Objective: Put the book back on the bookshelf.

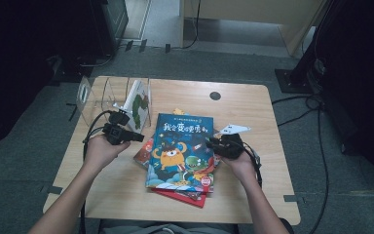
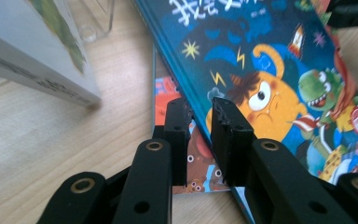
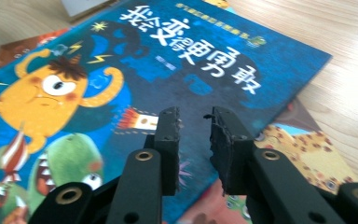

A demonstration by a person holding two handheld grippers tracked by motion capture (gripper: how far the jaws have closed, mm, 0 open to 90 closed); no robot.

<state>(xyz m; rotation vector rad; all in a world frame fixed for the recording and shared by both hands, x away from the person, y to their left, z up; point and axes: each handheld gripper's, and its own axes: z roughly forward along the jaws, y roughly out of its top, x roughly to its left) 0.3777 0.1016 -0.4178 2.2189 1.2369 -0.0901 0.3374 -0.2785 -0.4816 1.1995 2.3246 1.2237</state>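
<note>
A blue picture book (image 1: 180, 146) with an orange monster on its cover tops a stack of books mid-table; a red book (image 1: 182, 196) sticks out beneath it. My left gripper (image 1: 139, 138) is at the stack's left edge. In the left gripper view the jaws (image 2: 199, 106) stand narrowly open over the blue book's (image 2: 261, 56) edge and a red cover (image 2: 162, 91), holding nothing. My right gripper (image 1: 209, 143) is at the stack's right edge. Its jaws (image 3: 194, 115) hover narrowly open above the blue book (image 3: 168, 70), with a spotted book (image 3: 303, 149) under it.
A clear acrylic rack (image 1: 97, 95) stands at the table's back left with a white book (image 1: 137, 105) leaning in it, close to my left gripper (image 2: 37, 56). The wooden table (image 1: 253, 117) has a round hole (image 1: 215, 95). Cables and dark equipment lie on the floor around.
</note>
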